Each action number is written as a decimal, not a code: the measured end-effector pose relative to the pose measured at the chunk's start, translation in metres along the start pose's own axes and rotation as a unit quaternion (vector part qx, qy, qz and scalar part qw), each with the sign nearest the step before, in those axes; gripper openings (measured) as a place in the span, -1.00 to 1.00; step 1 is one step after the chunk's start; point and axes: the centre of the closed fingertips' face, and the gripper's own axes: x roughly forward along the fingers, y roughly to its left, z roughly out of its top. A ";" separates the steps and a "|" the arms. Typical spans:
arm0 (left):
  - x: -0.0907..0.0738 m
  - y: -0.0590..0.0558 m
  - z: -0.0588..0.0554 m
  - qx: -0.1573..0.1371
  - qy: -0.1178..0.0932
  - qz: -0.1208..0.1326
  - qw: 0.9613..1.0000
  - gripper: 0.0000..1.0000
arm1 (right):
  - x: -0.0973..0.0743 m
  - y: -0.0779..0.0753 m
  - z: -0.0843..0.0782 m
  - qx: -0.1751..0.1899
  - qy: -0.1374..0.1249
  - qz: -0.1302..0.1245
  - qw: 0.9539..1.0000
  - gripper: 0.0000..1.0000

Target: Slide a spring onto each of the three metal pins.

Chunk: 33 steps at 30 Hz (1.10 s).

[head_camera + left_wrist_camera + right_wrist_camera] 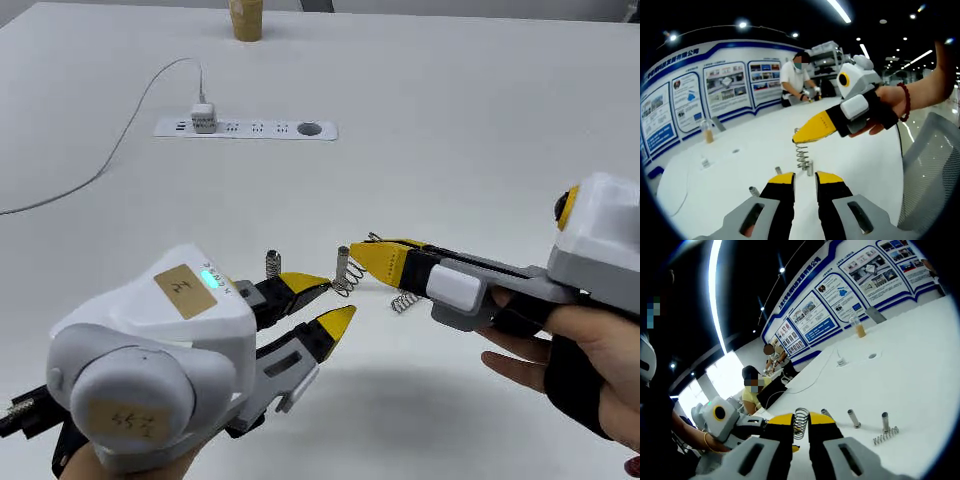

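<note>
Amber-filled cup point(858, 329), spring point(800, 416) in right claw point(801, 421)

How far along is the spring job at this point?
Done: nothing confirmed; the pins look bare. In hand: the right tool grips a spring beside one pin. Left: all three pins; a loose spring lies nearby.

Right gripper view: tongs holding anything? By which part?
A spring, pinched by one end between the yellow tips of the right tongs; the rest of the coil sticks out free. The left tongs are open, holding nothing.
</note>
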 end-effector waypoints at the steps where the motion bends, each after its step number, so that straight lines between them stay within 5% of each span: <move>1: 0.000 0.000 -0.002 0.002 0.005 0.001 1.000 -0.65 | 0.000 -0.001 0.001 -0.011 0.001 -0.005 1.000 -0.77; 18: -0.002 0.000 -0.028 -0.050 0.041 0.008 0.998 -0.32 | 0.012 -0.036 0.010 -0.117 0.009 -0.076 0.990 -0.77; 33: -0.001 -0.003 -0.039 -0.073 0.053 0.009 0.996 0.10 | 0.036 -0.056 0.013 -0.157 0.017 -0.090 0.983 -0.77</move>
